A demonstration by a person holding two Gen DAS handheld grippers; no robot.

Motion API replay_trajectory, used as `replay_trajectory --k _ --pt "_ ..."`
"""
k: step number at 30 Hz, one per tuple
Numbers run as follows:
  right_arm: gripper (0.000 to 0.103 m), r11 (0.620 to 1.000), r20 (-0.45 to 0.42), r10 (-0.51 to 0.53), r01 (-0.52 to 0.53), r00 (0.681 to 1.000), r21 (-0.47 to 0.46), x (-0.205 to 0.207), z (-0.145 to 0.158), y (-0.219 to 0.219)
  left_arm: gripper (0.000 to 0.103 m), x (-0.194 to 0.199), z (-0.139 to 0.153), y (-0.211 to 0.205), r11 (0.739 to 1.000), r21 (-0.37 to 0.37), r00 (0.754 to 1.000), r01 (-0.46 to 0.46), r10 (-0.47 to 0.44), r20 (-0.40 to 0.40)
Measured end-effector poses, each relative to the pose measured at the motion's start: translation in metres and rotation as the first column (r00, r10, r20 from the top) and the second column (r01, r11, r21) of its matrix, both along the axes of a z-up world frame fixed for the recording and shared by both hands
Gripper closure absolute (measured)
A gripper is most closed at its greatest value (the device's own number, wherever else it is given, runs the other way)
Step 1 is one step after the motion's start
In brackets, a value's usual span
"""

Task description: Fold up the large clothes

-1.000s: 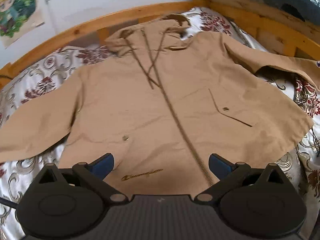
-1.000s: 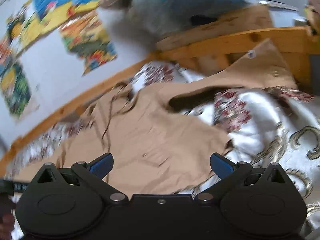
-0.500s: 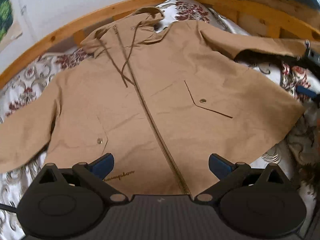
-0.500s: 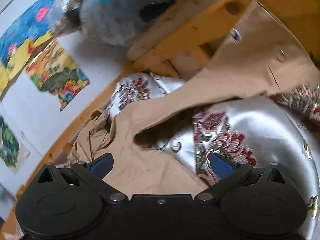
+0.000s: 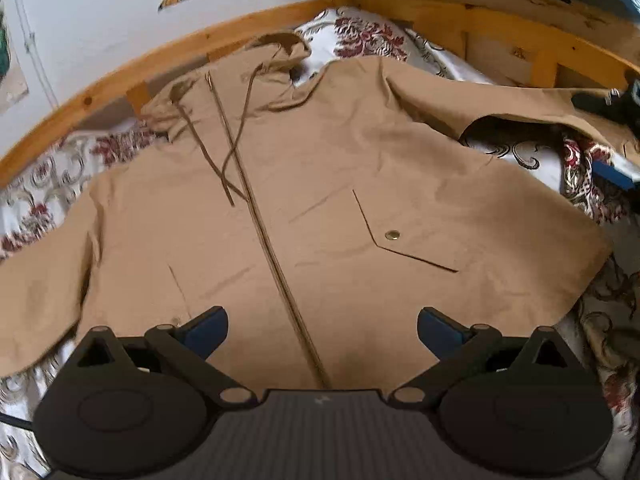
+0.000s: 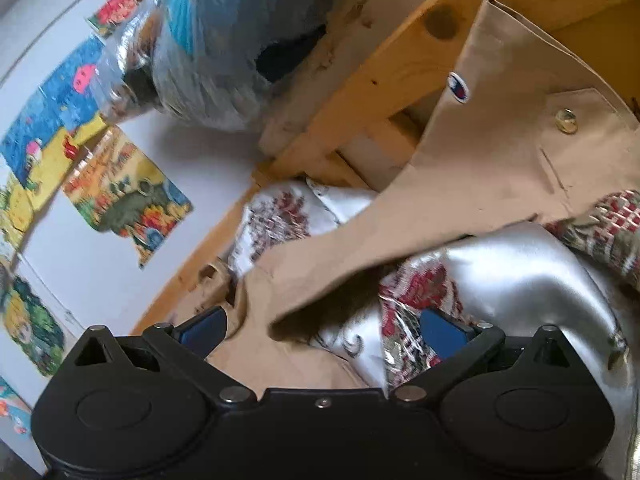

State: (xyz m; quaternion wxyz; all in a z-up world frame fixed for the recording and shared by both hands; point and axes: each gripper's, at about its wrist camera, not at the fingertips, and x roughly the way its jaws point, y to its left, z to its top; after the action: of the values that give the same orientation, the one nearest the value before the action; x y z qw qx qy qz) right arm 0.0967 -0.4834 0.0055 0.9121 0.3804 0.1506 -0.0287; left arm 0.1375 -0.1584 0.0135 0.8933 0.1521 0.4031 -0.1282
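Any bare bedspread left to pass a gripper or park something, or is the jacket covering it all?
Jacket fills the middle. Bare bedspread shows between the near sleeve and the wooden rail, in the gap under the raised far sleeve, and beside the hem. Crowded around the hood.

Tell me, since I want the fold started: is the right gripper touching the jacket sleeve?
Cannot tell. In the right wrist view the open right gripper faces the sleeve, but depth is unclear.
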Motion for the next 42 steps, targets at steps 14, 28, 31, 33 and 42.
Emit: replay_trajectory --k 14,28,31,33,42 --pt "0.043 0.972 -0.095 -0.216 0.223 0.972 0.071 0.014 -0.004 -0.006 0.001 -0.007 -0.015 0.001 1.0 0.009 1.0 0.025 -0.024 -0.017" --pt "0.099 0.971 -0.076 -0.237 0.233 0.969 -0.056 0.003 0.001 -0.007 0.001 0.025 -0.019 0.009 0.998 0.021 0.996 -0.067 0.068 -0.05" --pt "0.099 0.972 -0.075 -0.234 0.234 0.969 -0.012 -0.002 0.001 -0.01 0.001 0.022 -0.024 0.017 0.995 -0.028 0.993 -0.101 0.098 -0.07" --pt "0.096 0.974 -0.082 -0.218 0.222 0.972 0.036 -0.002 -0.001 -0.011 0.001 0.01 -0.026 0.022 0.992 -0.032 0.991 -0.123 0.121 -0.047" --pt "0.04 0.941 -0.103 -0.186 0.207 0.977 0.267 0.035 -0.011 -0.015 0.001 0.002 -0.036 0.049 0.985 -0.065 0.983 -0.159 0.152 -0.101"
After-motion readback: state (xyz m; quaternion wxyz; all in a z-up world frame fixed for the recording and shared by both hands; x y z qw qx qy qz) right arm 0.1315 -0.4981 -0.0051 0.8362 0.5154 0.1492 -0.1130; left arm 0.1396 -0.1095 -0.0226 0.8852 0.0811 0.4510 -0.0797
